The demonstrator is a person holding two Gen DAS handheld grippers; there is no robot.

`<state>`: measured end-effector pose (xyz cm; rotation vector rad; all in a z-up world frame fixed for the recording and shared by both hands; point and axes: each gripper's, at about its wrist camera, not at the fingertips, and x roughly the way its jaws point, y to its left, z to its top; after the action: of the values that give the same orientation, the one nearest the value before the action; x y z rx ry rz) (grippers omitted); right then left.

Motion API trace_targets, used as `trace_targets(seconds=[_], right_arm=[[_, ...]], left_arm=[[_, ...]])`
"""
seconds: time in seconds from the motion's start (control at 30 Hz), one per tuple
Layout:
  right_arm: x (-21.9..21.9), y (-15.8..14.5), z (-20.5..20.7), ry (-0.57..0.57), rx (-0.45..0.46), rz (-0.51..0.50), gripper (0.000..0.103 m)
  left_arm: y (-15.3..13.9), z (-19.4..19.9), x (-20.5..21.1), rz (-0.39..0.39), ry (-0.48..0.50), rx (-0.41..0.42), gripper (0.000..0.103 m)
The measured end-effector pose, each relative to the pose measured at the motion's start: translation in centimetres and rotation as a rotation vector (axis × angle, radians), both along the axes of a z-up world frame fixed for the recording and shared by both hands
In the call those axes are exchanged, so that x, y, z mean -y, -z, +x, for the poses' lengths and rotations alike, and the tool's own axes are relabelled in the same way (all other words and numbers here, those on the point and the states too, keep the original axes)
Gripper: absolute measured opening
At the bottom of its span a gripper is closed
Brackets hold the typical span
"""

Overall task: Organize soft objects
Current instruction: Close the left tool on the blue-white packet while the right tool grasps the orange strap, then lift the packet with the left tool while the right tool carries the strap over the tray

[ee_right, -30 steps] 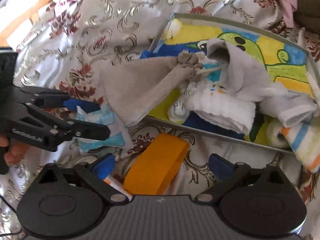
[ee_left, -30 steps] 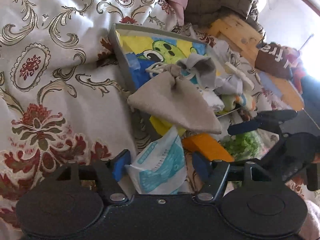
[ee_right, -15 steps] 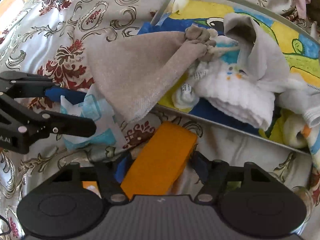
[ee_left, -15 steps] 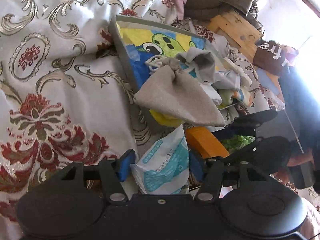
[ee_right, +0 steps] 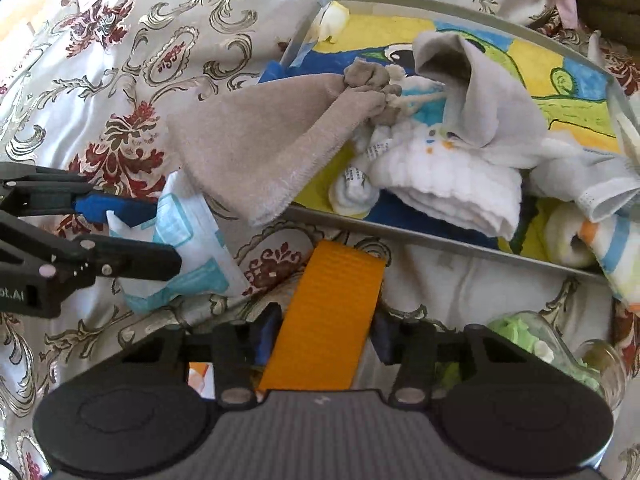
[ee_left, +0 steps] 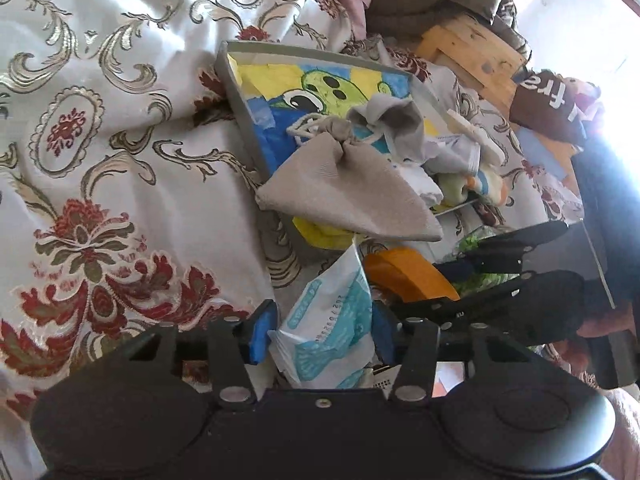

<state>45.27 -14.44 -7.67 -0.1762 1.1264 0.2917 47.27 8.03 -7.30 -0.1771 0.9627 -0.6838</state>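
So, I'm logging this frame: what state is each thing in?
left gripper: jaws either side of the tissue pack.
tissue pack: sealed, tilted.
right gripper: jaws straddling the orange strap.
orange strap: flat on the bedspread.
drawstring pouch: cinched, overhanging the tray rim.
tray: holding socks.

Bright daylight, blown-out glare at upper right of left wrist view; fisheye-bent edges, mostly sharp.

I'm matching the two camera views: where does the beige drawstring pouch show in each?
Left wrist: the beige drawstring pouch sits centre, hanging over the grey tray's near rim.
Right wrist: the pouch is centre-left, over that rim.
Shared landmark: the orange strap.
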Motion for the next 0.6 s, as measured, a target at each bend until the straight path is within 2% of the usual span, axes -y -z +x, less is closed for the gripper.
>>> trace_targets(seconds=[0.33, 0.6], right_arm=[[0.7, -1.7, -1.4, 0.016, 0.072, 0.019, 0.047], [1.9, -4.9, -3.3, -0.042, 0.196, 0.048, 0.047]], left_arm=[[-1.8, -1.6, 0.1, -0.037, -0.016, 0.039, 0.049], [-4.2, -2.9, -0.1, -0.106, -0.037, 0.091, 0.049]])
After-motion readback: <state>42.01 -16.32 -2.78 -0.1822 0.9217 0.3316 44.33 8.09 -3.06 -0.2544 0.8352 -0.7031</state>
